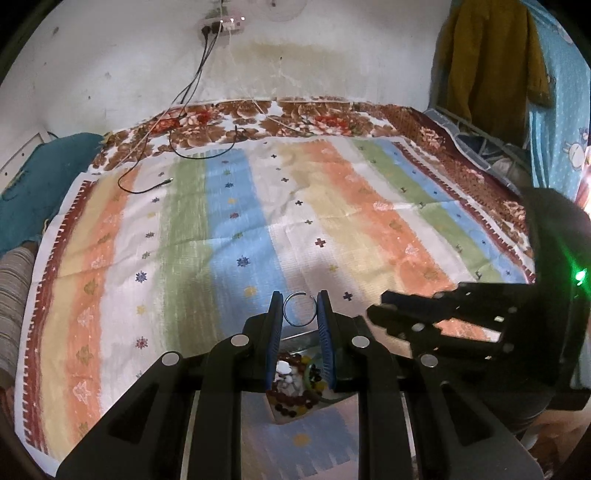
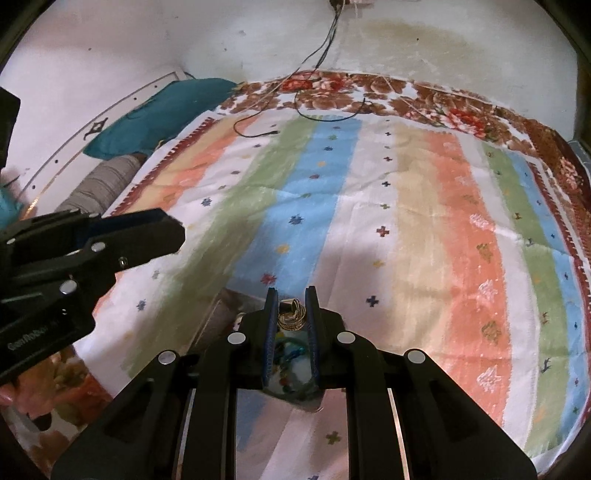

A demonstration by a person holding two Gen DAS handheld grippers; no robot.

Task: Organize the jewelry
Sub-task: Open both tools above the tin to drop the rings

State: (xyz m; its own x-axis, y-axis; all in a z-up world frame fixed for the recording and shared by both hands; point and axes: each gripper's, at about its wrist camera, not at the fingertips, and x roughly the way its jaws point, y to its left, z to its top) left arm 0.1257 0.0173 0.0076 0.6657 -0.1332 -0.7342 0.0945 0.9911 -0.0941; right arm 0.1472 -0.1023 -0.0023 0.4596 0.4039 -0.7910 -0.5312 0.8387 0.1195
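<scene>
Gripping a thin silver bangle (image 1: 300, 309), your left gripper (image 1: 300, 308) has its blue-padded fingers (image 1: 324, 317) closed against the hoop's two sides; the hoop is open-ended, with a small gap at its top, and stands upright between the tips. Directly beneath that gripper lies a tray (image 1: 295, 338) of mixed jewelry, where dark red, yellow and white beads (image 1: 291, 384) are piled together. Your right gripper (image 2: 292, 314) is clamped on a cluster of gold rings (image 2: 291, 317), bunched and overlapping between its pads. Below it, the same pile shows green and blue strands (image 2: 291, 354); finer detail there is blurred. In the left wrist view the right gripper (image 1: 436, 325) reaches in just right of the tray, and it blocks the cloth behind it. The tray rests on a striped cloth (image 1: 258, 229) banded in orange, green, blue, white and yellow. Beyond the tray, a black cable (image 1: 147, 188) trails across the cloth's far left part. Farther on, a floral blanket (image 1: 295, 118) borders the cloth, and a wall socket (image 1: 221, 24) sits on the white wall behind. Far right of the tray hangs a mustard garment (image 1: 491, 62).
</scene>
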